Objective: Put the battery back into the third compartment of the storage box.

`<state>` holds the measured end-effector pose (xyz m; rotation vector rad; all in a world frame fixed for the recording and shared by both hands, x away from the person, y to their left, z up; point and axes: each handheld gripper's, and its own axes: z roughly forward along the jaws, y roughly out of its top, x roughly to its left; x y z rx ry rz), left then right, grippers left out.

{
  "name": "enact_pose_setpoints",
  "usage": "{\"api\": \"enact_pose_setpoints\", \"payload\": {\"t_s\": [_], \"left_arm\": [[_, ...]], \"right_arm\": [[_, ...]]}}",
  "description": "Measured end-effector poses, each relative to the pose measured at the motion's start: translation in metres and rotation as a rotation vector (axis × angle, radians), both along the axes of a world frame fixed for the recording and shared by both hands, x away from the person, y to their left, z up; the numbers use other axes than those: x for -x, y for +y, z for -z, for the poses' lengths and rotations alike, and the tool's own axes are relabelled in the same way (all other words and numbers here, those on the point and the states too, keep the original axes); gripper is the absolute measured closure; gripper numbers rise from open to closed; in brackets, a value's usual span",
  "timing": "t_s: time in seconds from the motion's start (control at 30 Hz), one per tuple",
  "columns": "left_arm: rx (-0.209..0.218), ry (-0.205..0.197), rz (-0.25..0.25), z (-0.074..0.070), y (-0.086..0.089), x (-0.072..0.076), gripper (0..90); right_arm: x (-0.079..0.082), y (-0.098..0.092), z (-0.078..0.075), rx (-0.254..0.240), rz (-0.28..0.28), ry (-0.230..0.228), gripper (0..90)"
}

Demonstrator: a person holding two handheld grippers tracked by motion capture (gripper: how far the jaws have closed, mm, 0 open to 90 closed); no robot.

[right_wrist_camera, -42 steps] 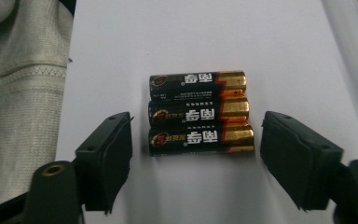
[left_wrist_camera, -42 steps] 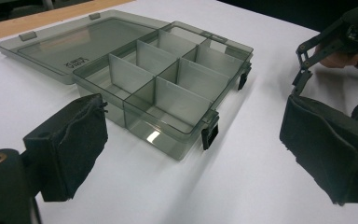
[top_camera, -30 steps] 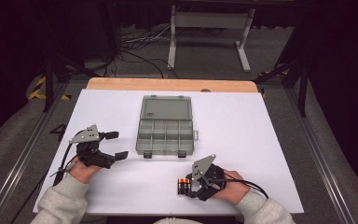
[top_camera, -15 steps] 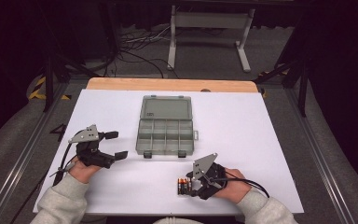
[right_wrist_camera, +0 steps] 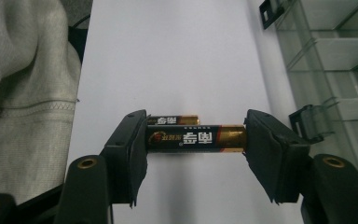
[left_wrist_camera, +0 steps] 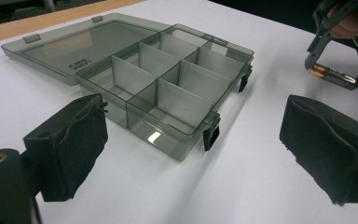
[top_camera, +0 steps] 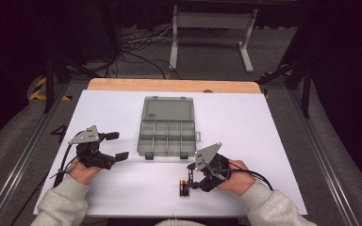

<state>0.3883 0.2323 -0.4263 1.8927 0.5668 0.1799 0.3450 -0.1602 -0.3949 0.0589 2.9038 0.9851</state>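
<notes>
A white table [top_camera: 245,127] carries everything, its far edge a strip of bare wood. In its middle sits a clear grey plastic organizer box [top_camera: 168,135], lid [top_camera: 168,109] thrown back flat on the far side, black latches on its near wall. The dividers split the tray into small compartments, and every compartment that can be seen holds nothing; the left gripper view [left_wrist_camera: 168,93] looks straight into them.

Near and left of the box, the left gripper [top_camera: 115,145] rests low over the table with its jaws spread wide apart and nothing between the pads.

Near and right of the box, close to the table's near edge, the right gripper [top_camera: 187,178] clamps a black-and-gold battery [right_wrist_camera: 193,138] end to end, one pad on each end. A second battery [right_wrist_camera: 173,120] lies on the table just beyond it, parallel to the first. Both batteries are well outside the box.
</notes>
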Motion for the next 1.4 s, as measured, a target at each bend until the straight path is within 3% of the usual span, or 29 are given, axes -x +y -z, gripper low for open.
{"api": "enact_pose_setpoints", "payload": {"t_s": [0.5, 0.83, 1.4], "left_arm": [[0.002, -0.004, -0.004, 0.0, 0.001, 0.0, 8.1], [0.006, -0.002, -0.005, 0.0, 0.001, 0.0, 8.1], [0.002, -0.008, -0.012, -0.001, 0.003, 0.0, 8.1]], "right_arm": [[-0.017, 0.003, -0.027, -0.013, 0.02, -0.031, 41.3], [-0.039, 0.002, -0.051, -0.036, 0.029, -0.058, 41.3], [-0.076, 0.008, -0.068, -0.045, 0.047, -0.064, 41.2]]}}
